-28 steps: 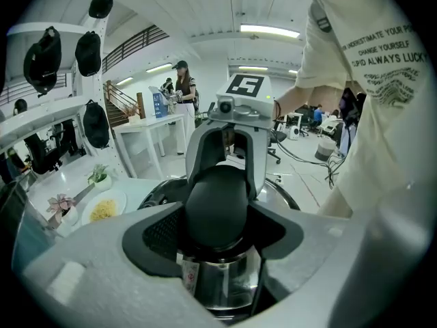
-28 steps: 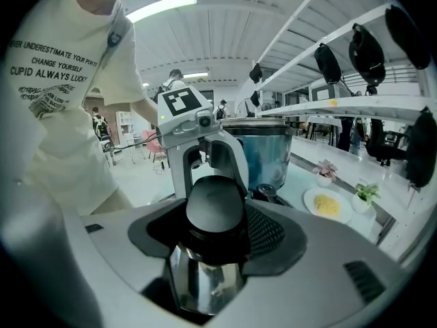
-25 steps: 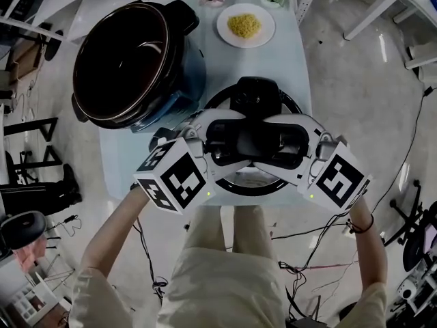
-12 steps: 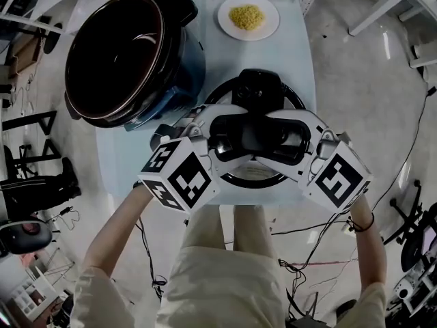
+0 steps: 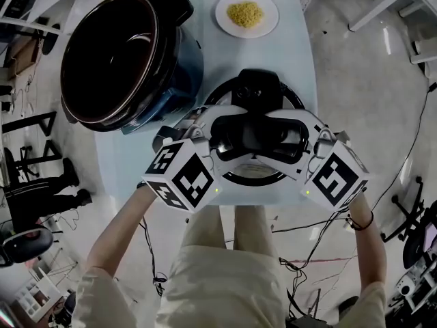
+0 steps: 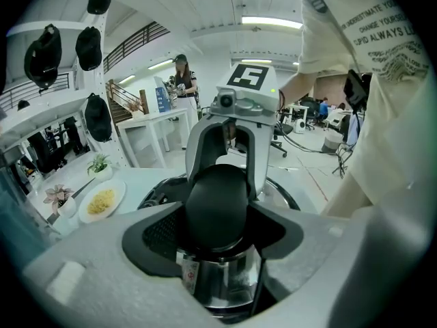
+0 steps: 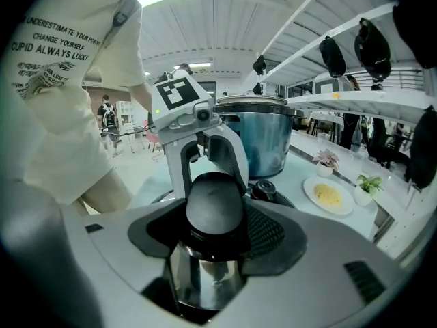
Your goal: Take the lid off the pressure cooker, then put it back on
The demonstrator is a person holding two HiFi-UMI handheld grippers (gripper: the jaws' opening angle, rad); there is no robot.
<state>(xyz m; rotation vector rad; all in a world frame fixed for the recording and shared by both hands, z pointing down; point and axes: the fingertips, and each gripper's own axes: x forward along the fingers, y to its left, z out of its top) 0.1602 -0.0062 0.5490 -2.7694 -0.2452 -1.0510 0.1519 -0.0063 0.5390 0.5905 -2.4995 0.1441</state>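
The lid (image 5: 254,175) is seen at lower centre of the head view, over the near edge of the table (image 5: 293,53) — right of the open pressure cooker (image 5: 186,60) in the upper left. Its black handle (image 5: 258,137) is clamped from opposite sides by the left gripper (image 5: 229,139) and the right gripper (image 5: 290,142), both sets of jaws spread wide and pressed on it. A plate (image 5: 270,20) of yellow food is set at top centre.

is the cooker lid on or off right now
Off. The cooker stands open, its dark inside showing; the lid is beside it, with the left tool and right tool shut on its handle.
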